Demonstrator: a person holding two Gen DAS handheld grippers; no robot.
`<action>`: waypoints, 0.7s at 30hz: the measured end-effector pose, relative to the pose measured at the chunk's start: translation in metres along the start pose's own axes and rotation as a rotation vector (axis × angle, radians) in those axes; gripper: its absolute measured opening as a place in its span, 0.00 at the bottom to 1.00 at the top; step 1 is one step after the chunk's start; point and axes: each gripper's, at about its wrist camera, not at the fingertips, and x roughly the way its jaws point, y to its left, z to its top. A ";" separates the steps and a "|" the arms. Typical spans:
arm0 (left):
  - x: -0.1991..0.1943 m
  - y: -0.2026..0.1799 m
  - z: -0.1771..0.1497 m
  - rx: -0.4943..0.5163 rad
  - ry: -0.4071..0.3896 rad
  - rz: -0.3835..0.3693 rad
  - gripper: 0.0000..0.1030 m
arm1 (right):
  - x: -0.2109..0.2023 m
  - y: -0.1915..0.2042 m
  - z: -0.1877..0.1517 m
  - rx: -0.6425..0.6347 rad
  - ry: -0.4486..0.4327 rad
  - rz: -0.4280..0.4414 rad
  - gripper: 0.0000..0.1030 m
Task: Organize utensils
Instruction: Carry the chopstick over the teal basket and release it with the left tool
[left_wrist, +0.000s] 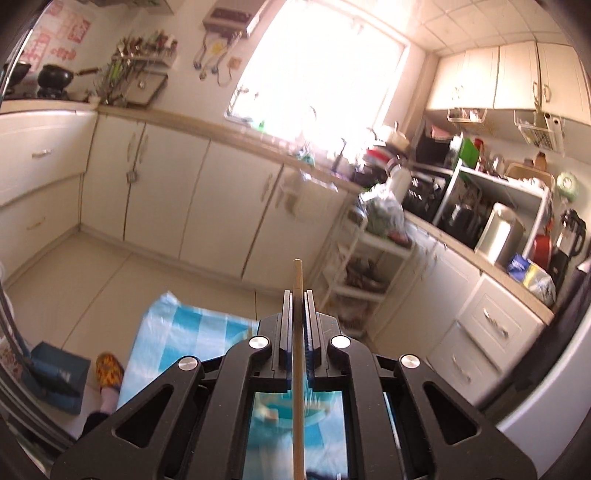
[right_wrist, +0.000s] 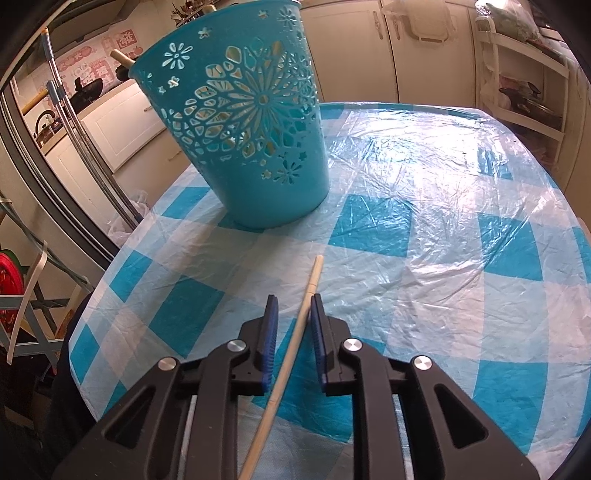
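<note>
My left gripper (left_wrist: 297, 295) is shut on a wooden chopstick (left_wrist: 297, 275), held high above the checked table (left_wrist: 207, 332), its tip past the fingertips. In the right wrist view a teal cut-out basket (right_wrist: 243, 125) stands at the table's far left, with a wooden stick end (right_wrist: 120, 56) poking over its rim. My right gripper (right_wrist: 293, 301) is open, low over the table, jaws either side of a second wooden chopstick (right_wrist: 295, 339) that lies on the blue-and-white cloth (right_wrist: 424, 229) and rests against the right finger.
White kitchen cabinets (left_wrist: 207, 192) and a cluttered counter (left_wrist: 480, 229) surround the table. A white shelf rack (left_wrist: 365, 266) stands at the corner. A person's slippered foot (left_wrist: 109, 369) is on the floor by the table. Metal poles (right_wrist: 74, 140) stand left of the basket.
</note>
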 end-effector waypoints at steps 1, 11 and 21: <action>0.003 -0.001 0.004 0.000 -0.014 0.007 0.05 | 0.000 0.000 0.000 0.001 0.000 0.003 0.19; 0.059 -0.001 0.025 0.007 -0.111 0.120 0.05 | -0.002 -0.004 -0.001 0.027 -0.001 0.037 0.21; 0.096 0.011 0.002 0.004 -0.049 0.142 0.05 | -0.002 -0.004 -0.001 0.023 -0.001 0.044 0.24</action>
